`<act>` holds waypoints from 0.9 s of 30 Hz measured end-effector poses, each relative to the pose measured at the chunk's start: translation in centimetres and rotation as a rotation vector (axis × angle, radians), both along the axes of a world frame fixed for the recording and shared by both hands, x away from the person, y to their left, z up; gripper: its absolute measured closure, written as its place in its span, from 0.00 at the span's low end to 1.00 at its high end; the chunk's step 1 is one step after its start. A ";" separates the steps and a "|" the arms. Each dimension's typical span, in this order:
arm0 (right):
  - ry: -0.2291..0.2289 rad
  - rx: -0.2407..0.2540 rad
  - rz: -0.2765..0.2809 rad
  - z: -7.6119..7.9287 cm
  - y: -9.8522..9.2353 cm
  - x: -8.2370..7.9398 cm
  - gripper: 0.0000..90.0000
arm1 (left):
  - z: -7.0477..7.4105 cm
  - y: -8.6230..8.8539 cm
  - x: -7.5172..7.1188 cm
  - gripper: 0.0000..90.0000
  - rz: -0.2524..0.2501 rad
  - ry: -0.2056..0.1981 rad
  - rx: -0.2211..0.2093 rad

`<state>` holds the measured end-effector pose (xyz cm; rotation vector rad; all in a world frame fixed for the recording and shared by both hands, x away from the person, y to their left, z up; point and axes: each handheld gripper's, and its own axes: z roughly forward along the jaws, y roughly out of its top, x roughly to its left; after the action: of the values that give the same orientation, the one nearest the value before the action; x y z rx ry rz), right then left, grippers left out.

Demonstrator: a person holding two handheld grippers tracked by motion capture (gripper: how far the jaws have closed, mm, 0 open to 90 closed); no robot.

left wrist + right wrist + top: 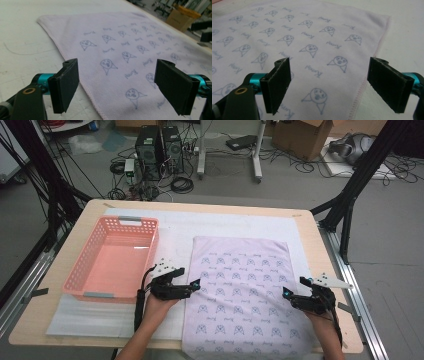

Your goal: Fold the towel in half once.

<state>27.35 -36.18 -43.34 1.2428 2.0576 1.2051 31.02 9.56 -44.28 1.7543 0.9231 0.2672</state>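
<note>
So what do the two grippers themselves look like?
Both are black. The left gripper and right gripper have teal collars behind flat, rectangular black jaw pads. Each carries a pale three-cornered plate on top and trails a black cable. No sleeves show on the forearms.

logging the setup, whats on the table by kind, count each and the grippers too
printed lilac towel: 1
pink plastic basket: 1
white foam mat: 1
grippers: 2, left gripper and right gripper, both with jaws open at the towel's side edges
total: 5
</note>
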 end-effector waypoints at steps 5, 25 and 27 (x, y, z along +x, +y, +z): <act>0.008 0.001 -0.001 0.2 0.0 0.9 0.20 | 0.8 -0.6 1.1 0.23 -0.009 -0.020 -0.023; 0.200 -0.044 -0.142 -0.4 -0.7 9.0 0.20 | -0.7 -1.5 8.1 0.24 0.189 0.141 0.122; 0.214 -0.053 -0.151 -0.5 -0.8 9.7 0.22 | -1.0 -1.5 8.4 0.27 0.201 0.146 0.140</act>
<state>37.03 -36.93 -43.79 1.5285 2.0845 0.9796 39.40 8.01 -45.26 1.8290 1.2144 0.3441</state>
